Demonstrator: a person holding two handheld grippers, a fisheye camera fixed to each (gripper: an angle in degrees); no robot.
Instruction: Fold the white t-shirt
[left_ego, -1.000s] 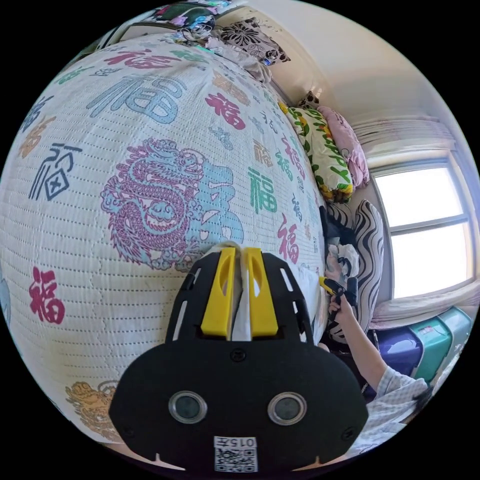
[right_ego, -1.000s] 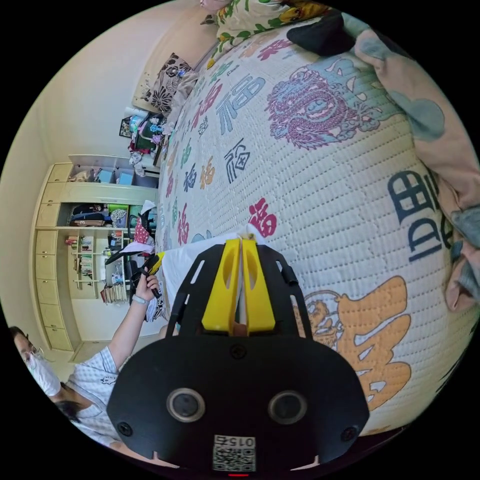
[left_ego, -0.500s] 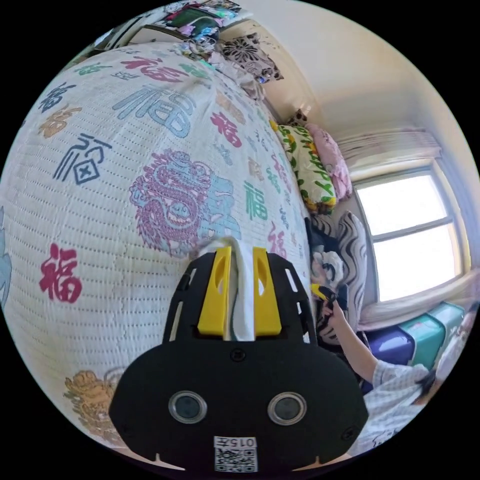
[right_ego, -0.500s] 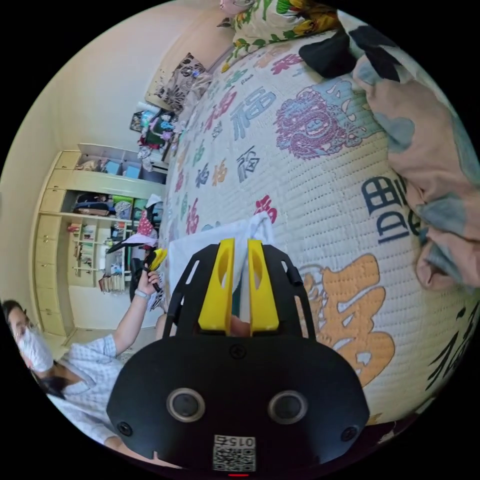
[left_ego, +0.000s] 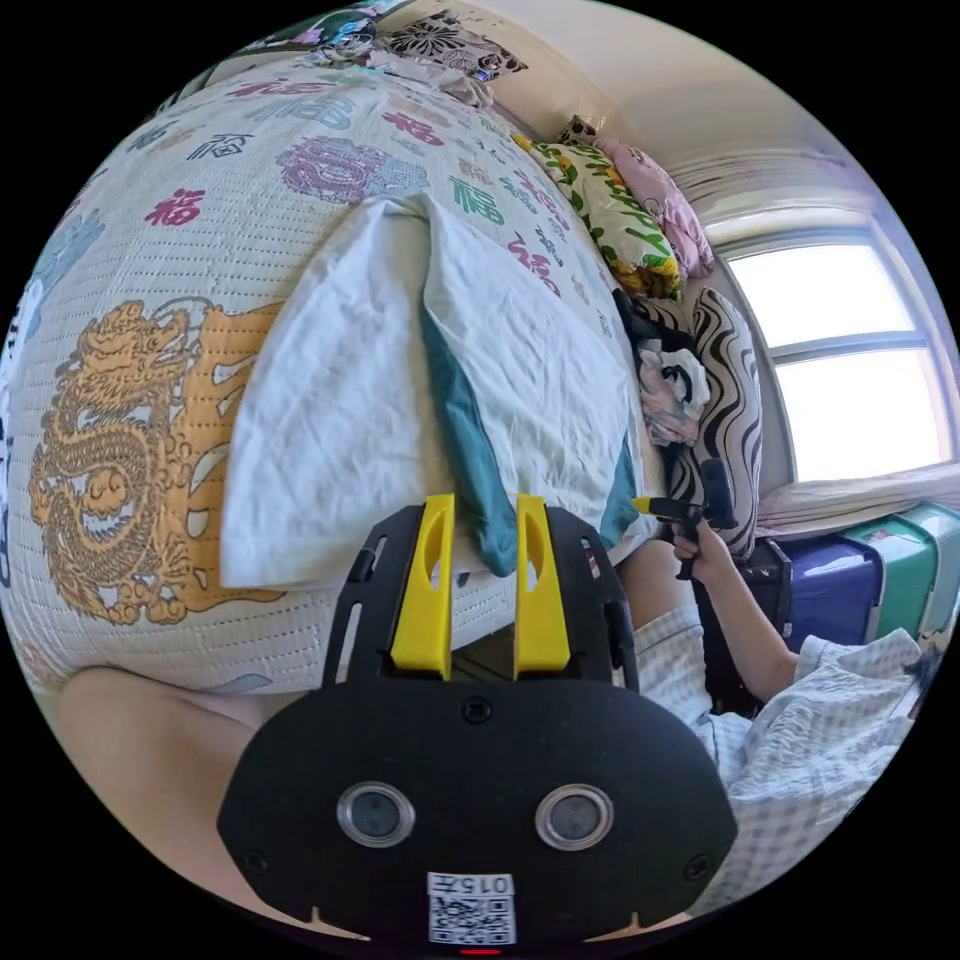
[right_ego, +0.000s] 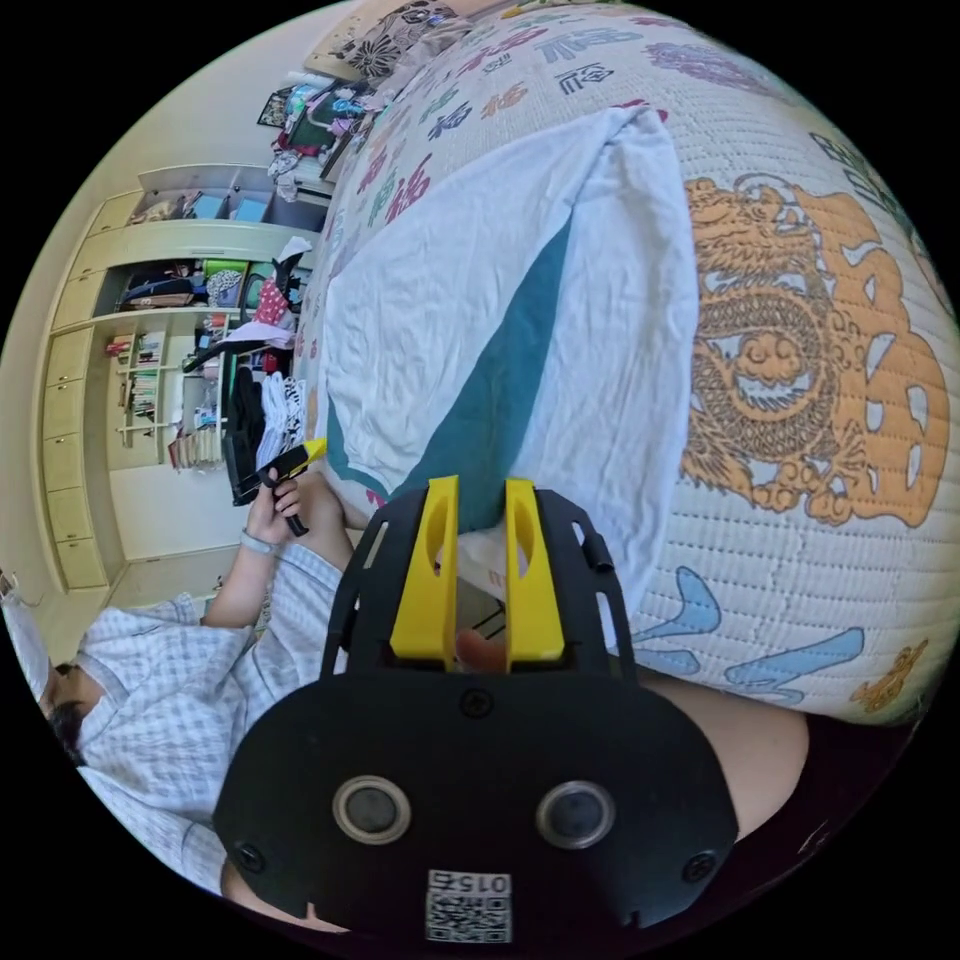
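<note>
Both claws have let go of the t-shirt (left_ego: 340, 400) and pulled back toward the person since half a second ago, when white cloth ran between each pair of yellow jaws. Now the left claw (left_ego: 479, 580) stands with its jaws parted and nothing pressed between them, and the right claw (right_ego: 478, 565) is likewise spread and empty.

The t-shirt lies on the bed (left_ego: 130, 330), just beyond the tips of the left claw, folded into a long white shape with a teal band running from its far end down to the near edge, where the band passes behind the gap between the jaws. In the right gripper view the same shirt (right_ego: 600, 330) spreads ahead of the right claw, the teal band reaching down to its jaw tips, the white panels fanning to either side of it. Whether either claw touches the cloth cannot be told.

The quilt's orange dragon print (left_ego: 120, 450) sits to the left of the shirt in the left gripper view and to the right of it in the right gripper view.

Off to the right of the left claw, the person's hand (left_ego: 700, 545) holds the other gripper by its handle near the bed's edge; in the right gripper view a hand (right_ego: 275, 505) grips the other one at the left.
</note>
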